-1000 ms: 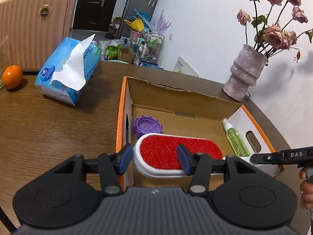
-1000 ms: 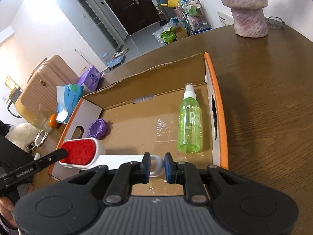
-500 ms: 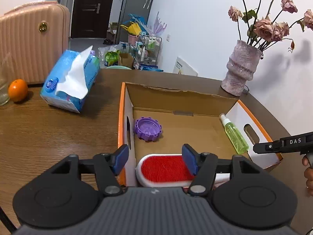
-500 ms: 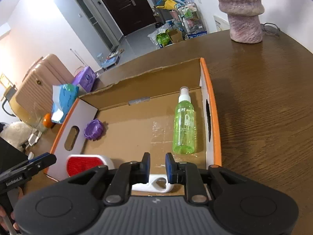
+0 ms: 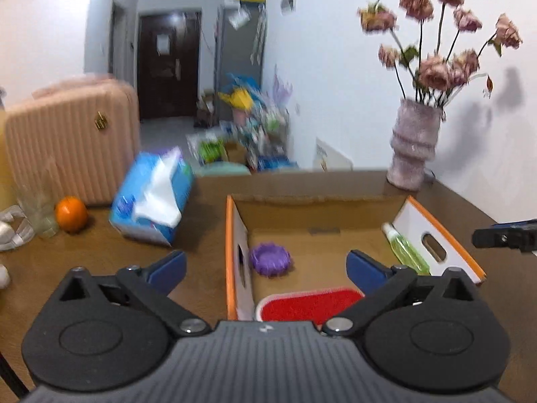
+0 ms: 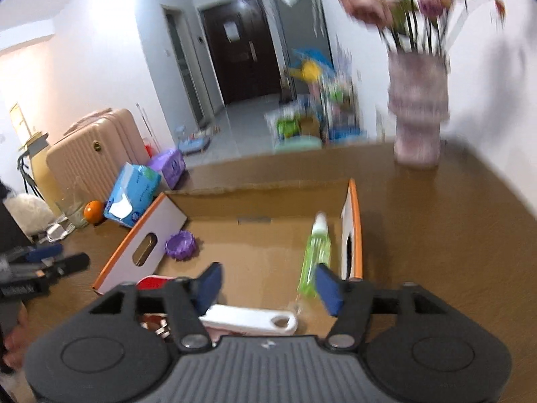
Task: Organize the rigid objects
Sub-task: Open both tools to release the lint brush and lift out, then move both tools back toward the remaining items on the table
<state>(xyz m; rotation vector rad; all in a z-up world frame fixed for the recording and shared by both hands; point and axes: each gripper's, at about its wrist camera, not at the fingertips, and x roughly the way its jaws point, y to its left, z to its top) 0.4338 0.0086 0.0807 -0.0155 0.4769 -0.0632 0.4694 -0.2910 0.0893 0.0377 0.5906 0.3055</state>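
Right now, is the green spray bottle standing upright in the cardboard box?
No, the green spray bottle lies on its side on the floor of the cardboard box.

The right tongs (image 6: 268,283) have just been opening and stand apart above the near end of the cardboard box (image 6: 355,201), gripping nothing. Below them the lint brush (image 6: 250,319) lies in the box, white handle toward the right wall. The green spray bottle (image 6: 315,255) lies along that wall; the purple lid (image 6: 181,244) sits by the left wall. The vase (image 6: 418,114) stands near the surface's far edge.
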